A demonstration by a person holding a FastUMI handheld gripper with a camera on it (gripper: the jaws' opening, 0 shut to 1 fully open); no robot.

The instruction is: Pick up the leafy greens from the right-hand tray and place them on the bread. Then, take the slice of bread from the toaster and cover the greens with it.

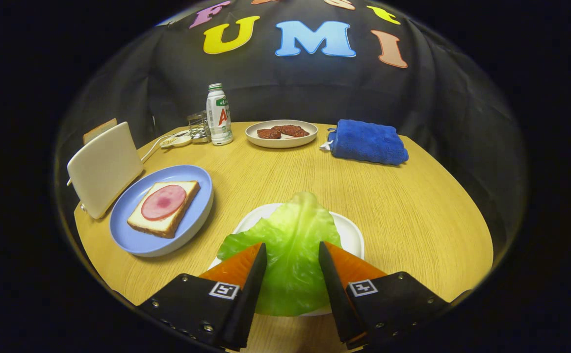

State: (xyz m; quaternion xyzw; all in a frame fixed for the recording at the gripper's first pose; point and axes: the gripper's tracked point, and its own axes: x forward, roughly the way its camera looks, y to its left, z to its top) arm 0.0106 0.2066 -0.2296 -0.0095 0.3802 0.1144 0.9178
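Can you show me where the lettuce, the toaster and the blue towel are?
lettuce [290, 245]: gripper view, middle of the leaf, between the open fingers.
toaster [104, 166]: gripper view, its white side.
blue towel [369, 142]: gripper view, its folded top.

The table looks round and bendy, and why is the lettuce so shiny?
Gripper view: the fisheye lens bows the wooden table; overhead light makes a bright patch on the lettuce leaf, which lies between the open gripper fingers; everything stays sharp.
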